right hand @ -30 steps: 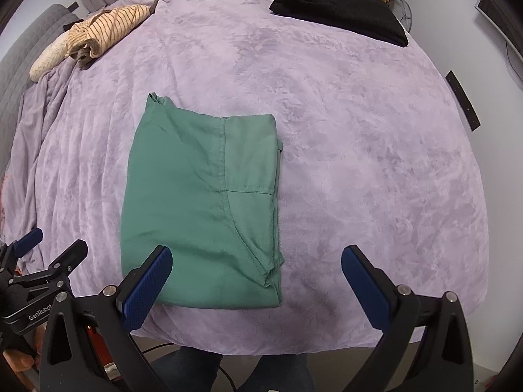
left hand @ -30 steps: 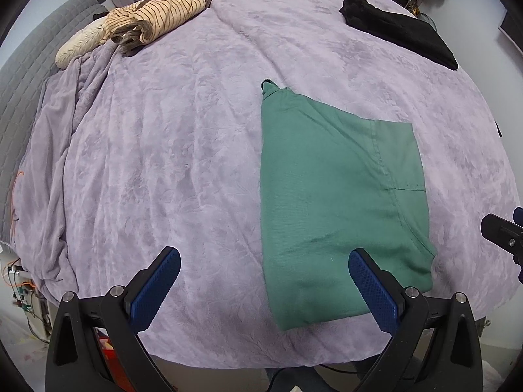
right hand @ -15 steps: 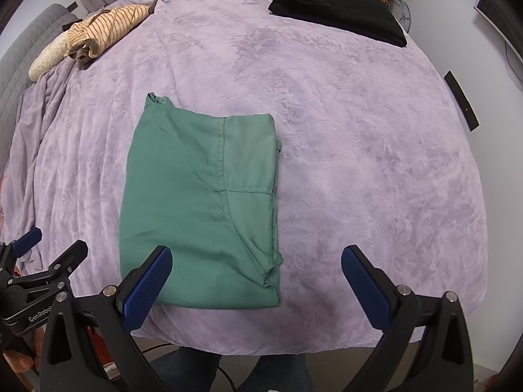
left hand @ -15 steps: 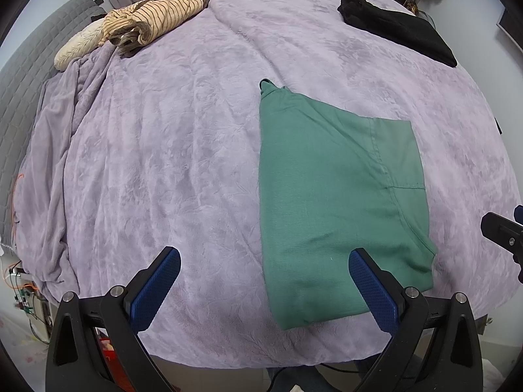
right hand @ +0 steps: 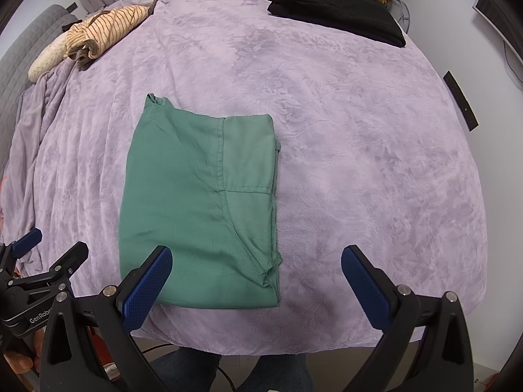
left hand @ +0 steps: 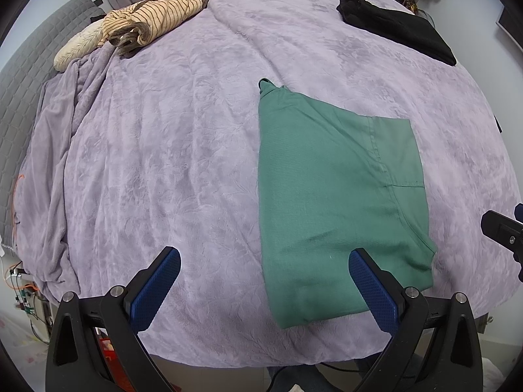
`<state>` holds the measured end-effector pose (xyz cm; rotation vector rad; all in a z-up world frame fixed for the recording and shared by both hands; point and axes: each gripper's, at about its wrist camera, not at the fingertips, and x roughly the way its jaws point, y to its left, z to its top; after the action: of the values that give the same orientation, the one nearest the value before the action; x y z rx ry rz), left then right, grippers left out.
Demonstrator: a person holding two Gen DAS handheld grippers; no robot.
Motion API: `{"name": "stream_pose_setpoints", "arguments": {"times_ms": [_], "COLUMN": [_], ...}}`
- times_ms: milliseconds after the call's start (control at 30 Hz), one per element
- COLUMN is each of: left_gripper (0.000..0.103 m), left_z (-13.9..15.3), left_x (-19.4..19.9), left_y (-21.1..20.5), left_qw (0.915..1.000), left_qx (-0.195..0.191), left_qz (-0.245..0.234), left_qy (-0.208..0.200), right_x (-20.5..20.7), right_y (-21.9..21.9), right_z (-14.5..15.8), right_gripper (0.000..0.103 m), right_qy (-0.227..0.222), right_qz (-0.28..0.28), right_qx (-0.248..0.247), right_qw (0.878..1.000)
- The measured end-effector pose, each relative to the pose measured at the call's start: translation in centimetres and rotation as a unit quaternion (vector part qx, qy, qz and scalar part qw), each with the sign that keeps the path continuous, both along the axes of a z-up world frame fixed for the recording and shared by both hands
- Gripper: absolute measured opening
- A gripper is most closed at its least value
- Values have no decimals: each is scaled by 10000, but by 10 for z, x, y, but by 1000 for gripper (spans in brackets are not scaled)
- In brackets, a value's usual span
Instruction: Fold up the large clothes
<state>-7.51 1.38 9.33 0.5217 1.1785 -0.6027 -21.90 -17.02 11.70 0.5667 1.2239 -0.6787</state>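
Observation:
A green garment [left hand: 333, 192] lies folded into a rectangle near the front edge of a bed with a lilac blanket [left hand: 183, 150]. It also shows in the right wrist view [right hand: 199, 202]. My left gripper [left hand: 261, 281] is open and empty, held above the bed's front edge, its right finger over the garment's near corner. My right gripper [right hand: 256, 277] is open and empty, held above the front edge, its left finger over the garment's near left part.
A striped beige garment [left hand: 147, 19] and a cream one [left hand: 78, 49] lie bunched at the far left. A folded black garment [left hand: 395, 26] lies at the far right. A grey quilted headboard [left hand: 19, 75] stands at the left. The floor lies below the bed's front edge.
Both grippers have drifted very slightly; the garment has not moved. Both stay open.

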Motion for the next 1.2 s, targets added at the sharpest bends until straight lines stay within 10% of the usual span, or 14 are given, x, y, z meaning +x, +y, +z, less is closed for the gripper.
{"name": "stream_pose_setpoints", "arguments": {"times_ms": [1200], "left_gripper": [103], "left_z": [1], "left_x": [-2], "left_y": [1], "left_qw": [10000], "left_qx": [0], "left_qz": [-4], "left_qy": [-3], "right_x": [-1], "right_y": [3], "right_z": [2], "right_gripper": [103], "right_qy": [-1], "right_qz": [7], "right_qx": [-20], "right_qw": [10000]}}
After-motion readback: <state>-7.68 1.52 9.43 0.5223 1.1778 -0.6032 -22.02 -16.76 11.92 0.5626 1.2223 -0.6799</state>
